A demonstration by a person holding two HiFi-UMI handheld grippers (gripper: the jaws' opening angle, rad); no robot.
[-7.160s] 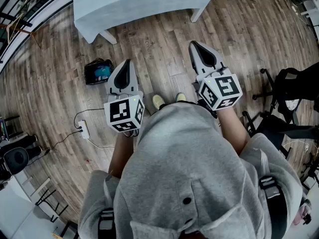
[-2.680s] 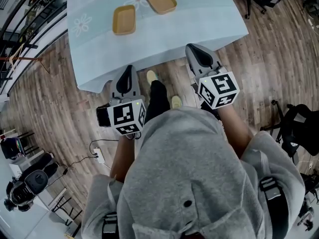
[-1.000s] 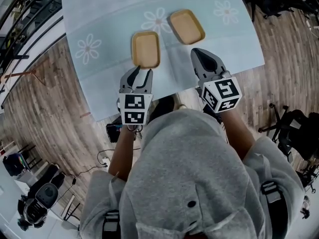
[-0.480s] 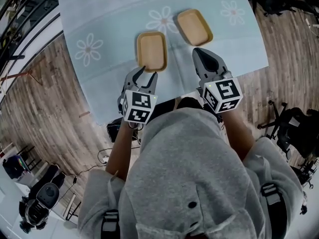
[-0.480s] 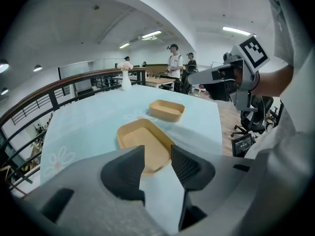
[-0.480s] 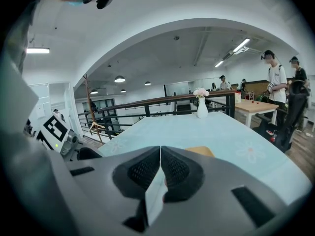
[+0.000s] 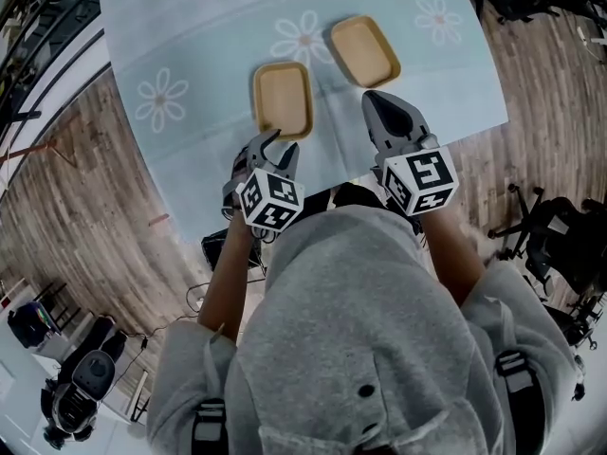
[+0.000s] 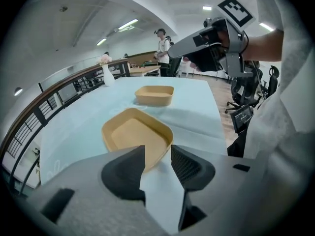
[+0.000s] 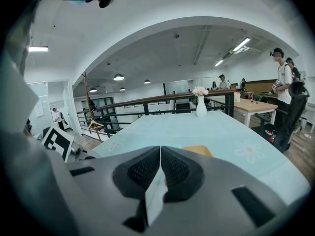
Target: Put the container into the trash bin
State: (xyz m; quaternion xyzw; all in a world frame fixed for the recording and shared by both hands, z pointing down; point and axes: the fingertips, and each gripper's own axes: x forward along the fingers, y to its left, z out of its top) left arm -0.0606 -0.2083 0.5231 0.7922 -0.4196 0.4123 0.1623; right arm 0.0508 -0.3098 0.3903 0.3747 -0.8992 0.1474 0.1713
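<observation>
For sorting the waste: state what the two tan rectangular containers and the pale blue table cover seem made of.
Nearer tan rectangular container: likely moulded fibre pulp or cardboard; matte, no gloss, thin rounded rim.
Farther tan rectangular container: same matte look, probably the same.
Pale blue flower-printed table cover: cloth or plastic sheet, unclear; it shows fold creases.

Pale-blue flowered tablecloth (image 7: 190, 27) above wood floor (image 7: 76, 197); white vase (image 9: 201, 107) at far end
</observation>
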